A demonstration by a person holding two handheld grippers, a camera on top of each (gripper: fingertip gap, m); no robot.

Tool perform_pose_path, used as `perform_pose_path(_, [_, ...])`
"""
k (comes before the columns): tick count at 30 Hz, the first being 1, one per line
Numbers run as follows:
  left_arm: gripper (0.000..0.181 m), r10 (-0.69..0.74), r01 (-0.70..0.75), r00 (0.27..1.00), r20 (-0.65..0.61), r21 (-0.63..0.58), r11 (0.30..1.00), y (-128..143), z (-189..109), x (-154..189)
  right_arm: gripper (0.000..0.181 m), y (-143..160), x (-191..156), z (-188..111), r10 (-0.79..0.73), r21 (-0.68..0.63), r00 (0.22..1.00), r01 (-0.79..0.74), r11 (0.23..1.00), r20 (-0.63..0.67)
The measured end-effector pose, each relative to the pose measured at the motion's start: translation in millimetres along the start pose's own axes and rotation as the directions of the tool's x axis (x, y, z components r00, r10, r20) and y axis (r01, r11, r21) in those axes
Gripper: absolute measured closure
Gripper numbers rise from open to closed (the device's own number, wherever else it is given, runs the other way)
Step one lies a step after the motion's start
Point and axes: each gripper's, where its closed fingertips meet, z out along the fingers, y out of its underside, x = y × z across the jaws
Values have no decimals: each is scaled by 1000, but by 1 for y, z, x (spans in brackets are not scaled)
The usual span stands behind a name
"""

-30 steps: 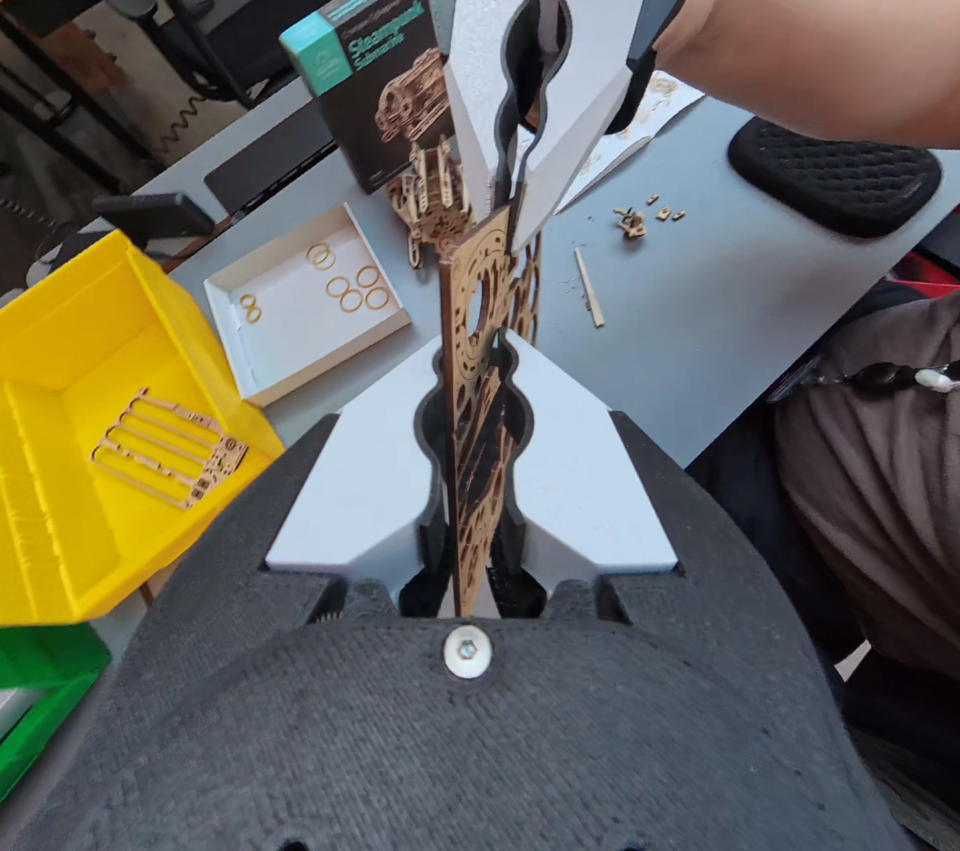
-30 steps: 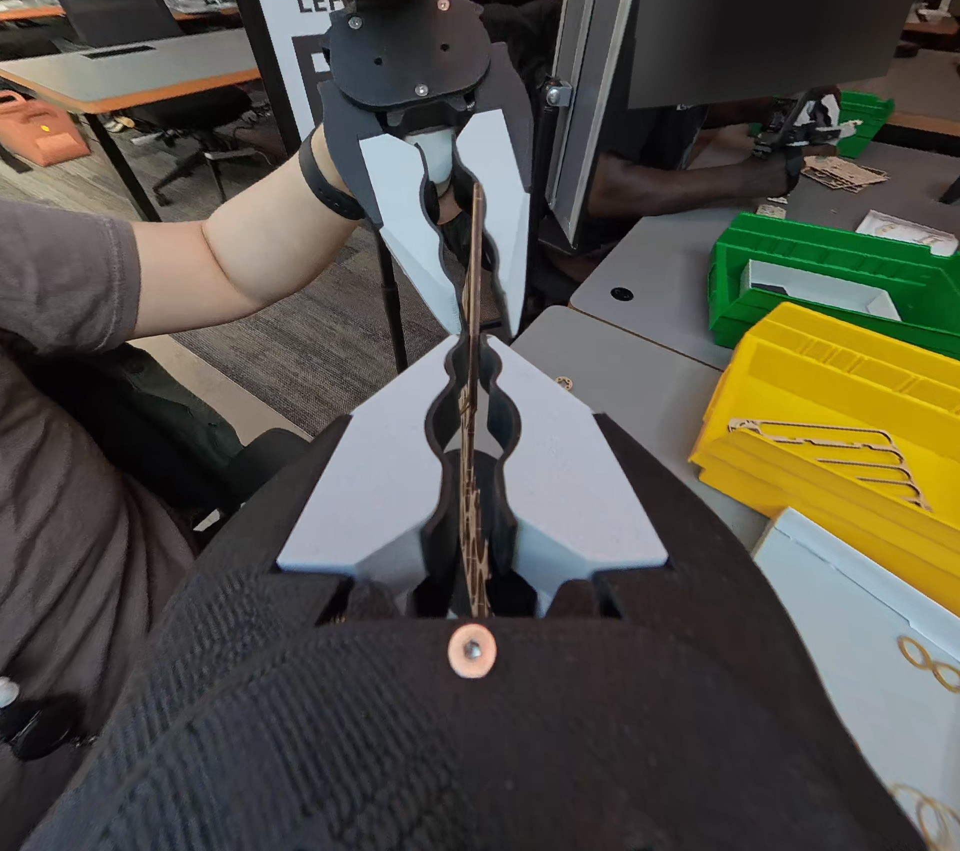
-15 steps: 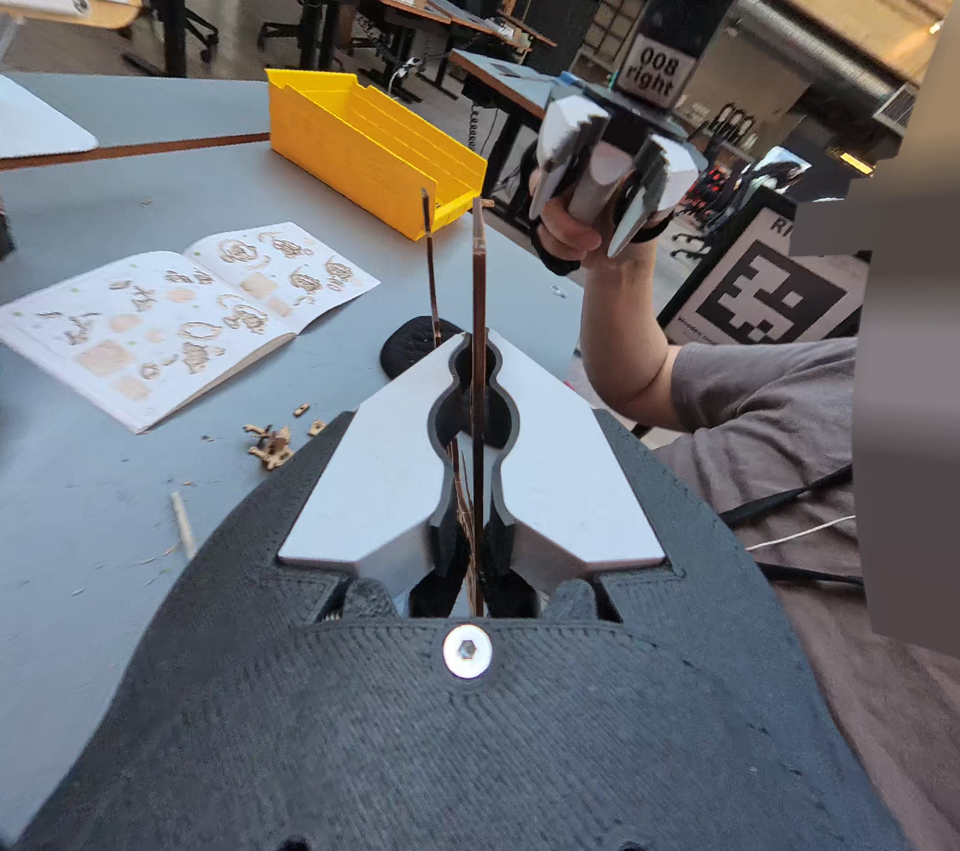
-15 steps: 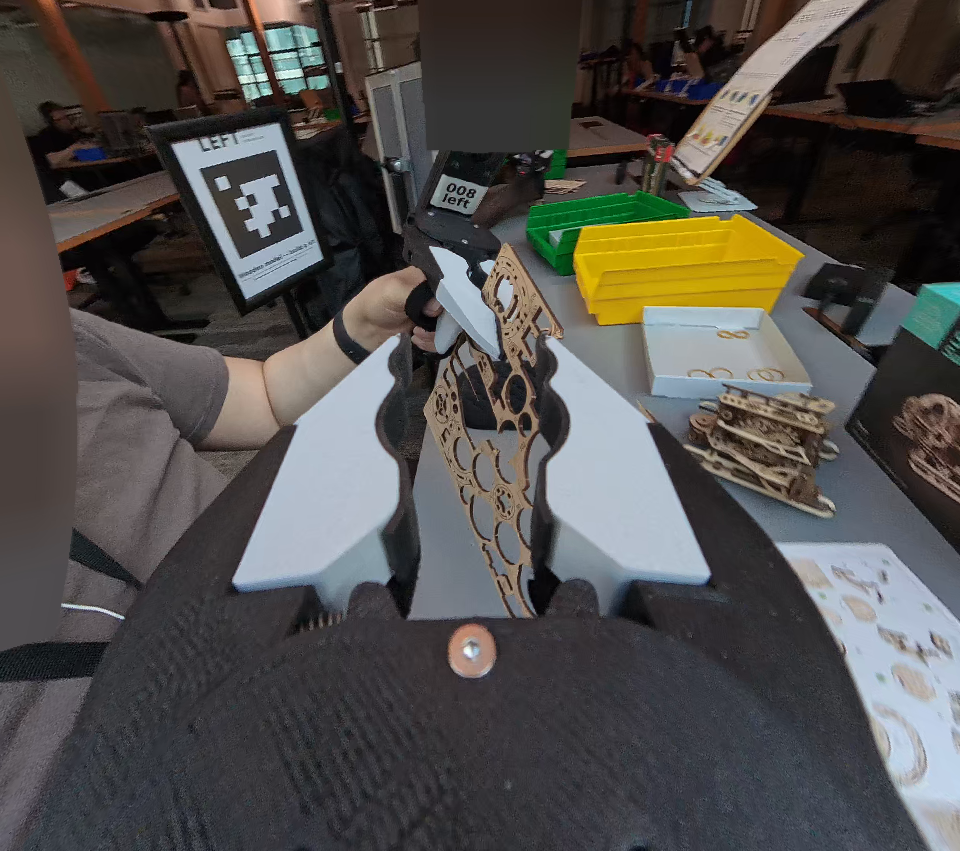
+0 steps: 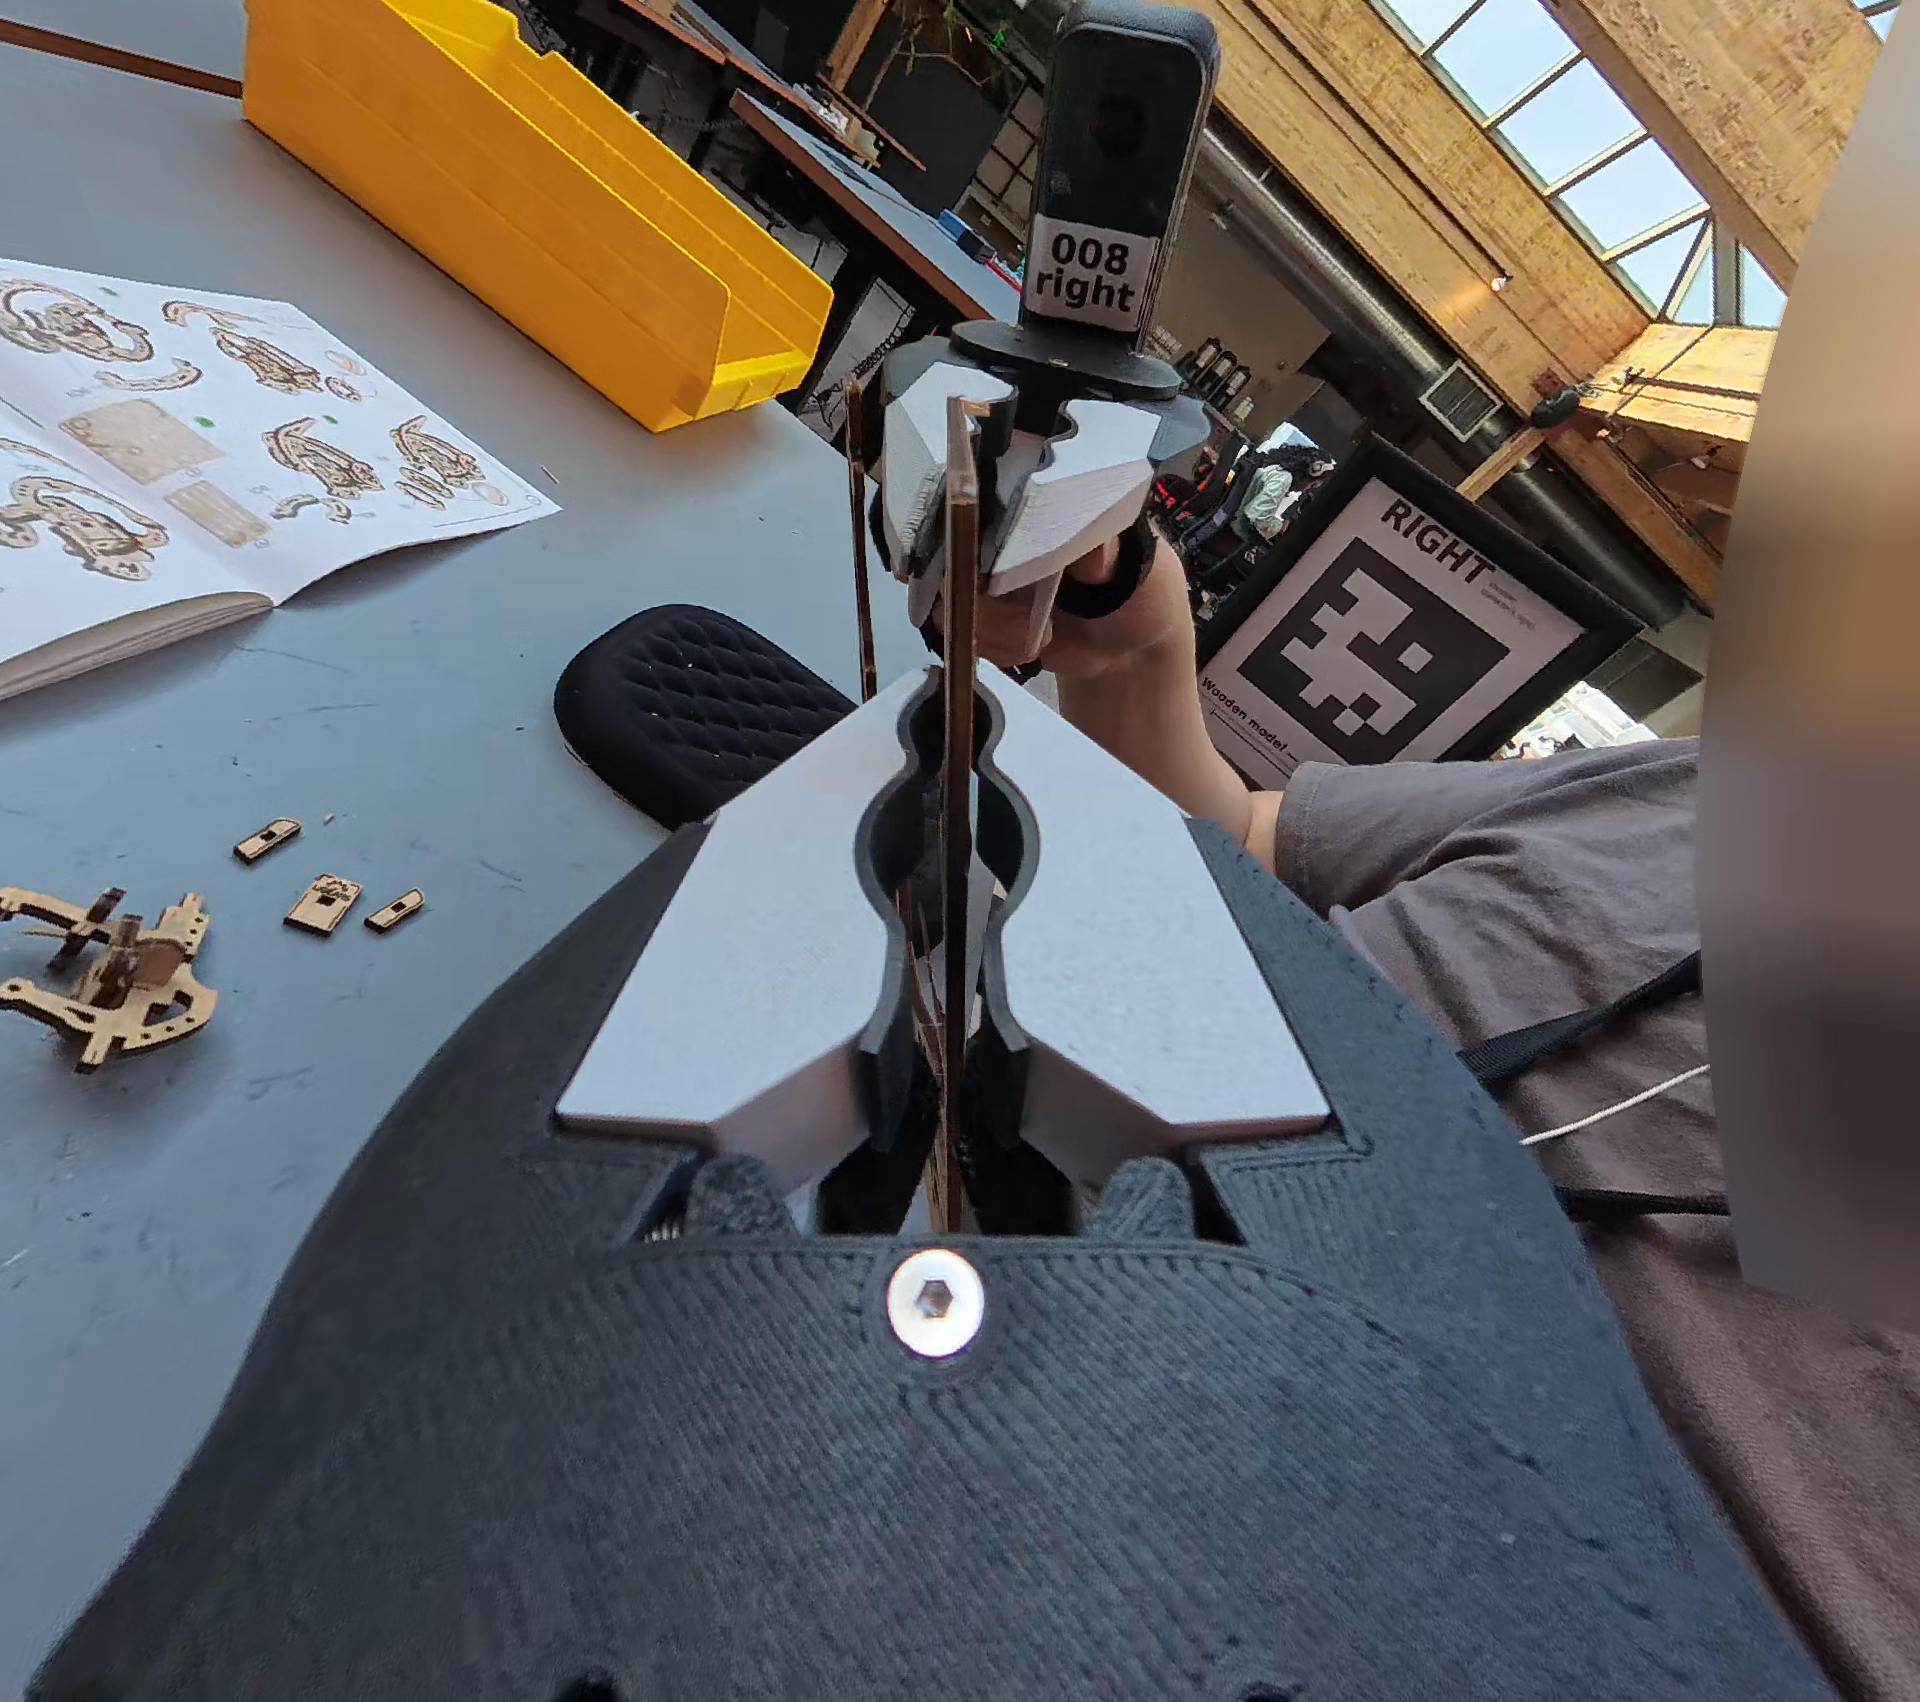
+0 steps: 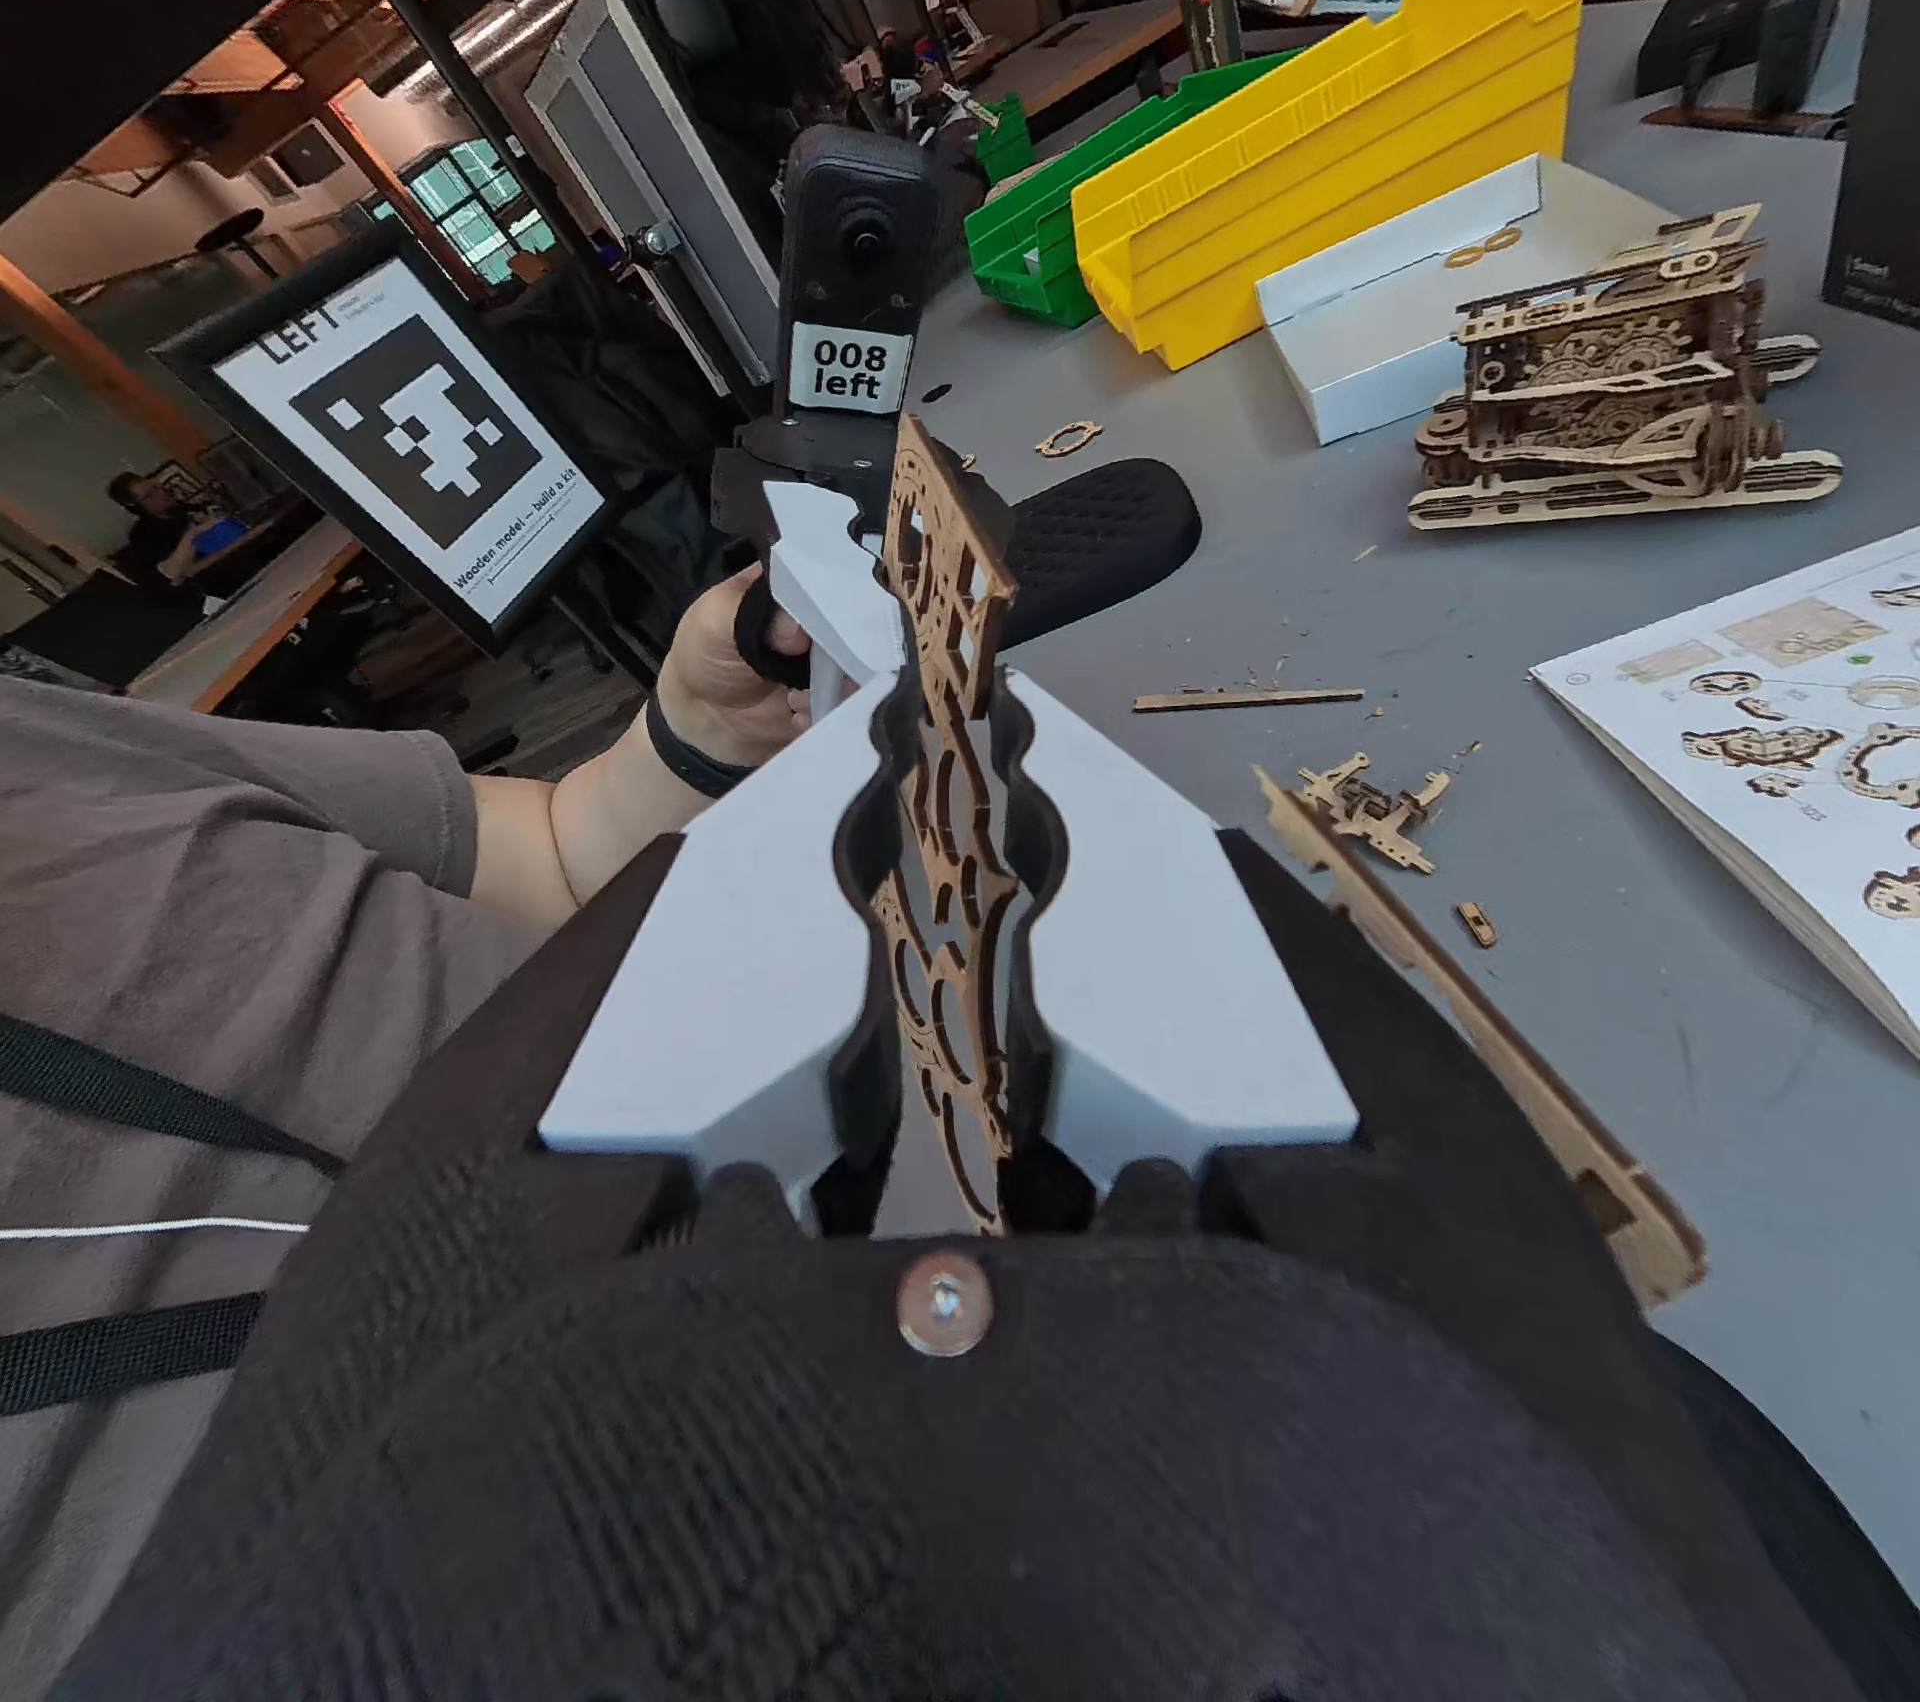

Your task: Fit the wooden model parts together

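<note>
A flat perforated wooden panel (image 5: pixel 961 572) stands edge-on in the left wrist view, and my left gripper (image 5: pixel 951 686) is shut on its near end. A second thin panel (image 5: pixel 858 530) runs parallel just to its left. My right gripper (image 5: pixel 977 624) faces me with its jaws astride the panel's far end. In the right wrist view the panel (image 6: pixel 951 863) runs slanted between my right gripper's (image 6: pixel 948 686) narrowly open fingers. The second panel (image 6: pixel 1475 1039) lies outside the right finger. My left gripper (image 6: pixel 894 655) holds the far end.
On the grey table are a yellow bin (image 6: pixel 1330 156), a green bin (image 6: pixel 1029 239), a white tray (image 6: pixel 1382 322), a built wooden model (image 6: pixel 1621 405), an open instruction booklet (image 5: pixel 208 447), a black wrist rest (image 5: pixel 696 707), a small sub-assembly (image 5: pixel 114 977) and loose bits (image 5: pixel 327 904). The grippers are tip to tip, or close to it. Both grippers' tips are roughly 15 centimeters from the small sub-assembly (image 5: pixel 114 977). The right camera catches it too, in the right wrist view (image 6: pixel 1351 787).
A second ago both grippers were shut on the panel. The right gripper then opened and drew off. It has now come back over the panel's far end with narrower jaws.
</note>
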Motion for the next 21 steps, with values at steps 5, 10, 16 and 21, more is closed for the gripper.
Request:
perform_pose_path(5, [181,-20,19,999,29,12,1000,10,-9,-8,172,18,3,21,83,-95,995,-77,993,61])
perform_pose_path(10, [181,-41,40,999,19,21,999,16,-17,-15,176,24,6,31,115,-89,990,-108,990,78])
perform_pose_path(16, [181,-46,45,998,36,26,999,22,-22,-23,177,28,13,36,177,-71,980,-171,983,89])
perform_pose_path(21, [180,-29,27,998,50,38,999,22,-26,-25,181,29,12,40,160,-87,983,-152,985,90])
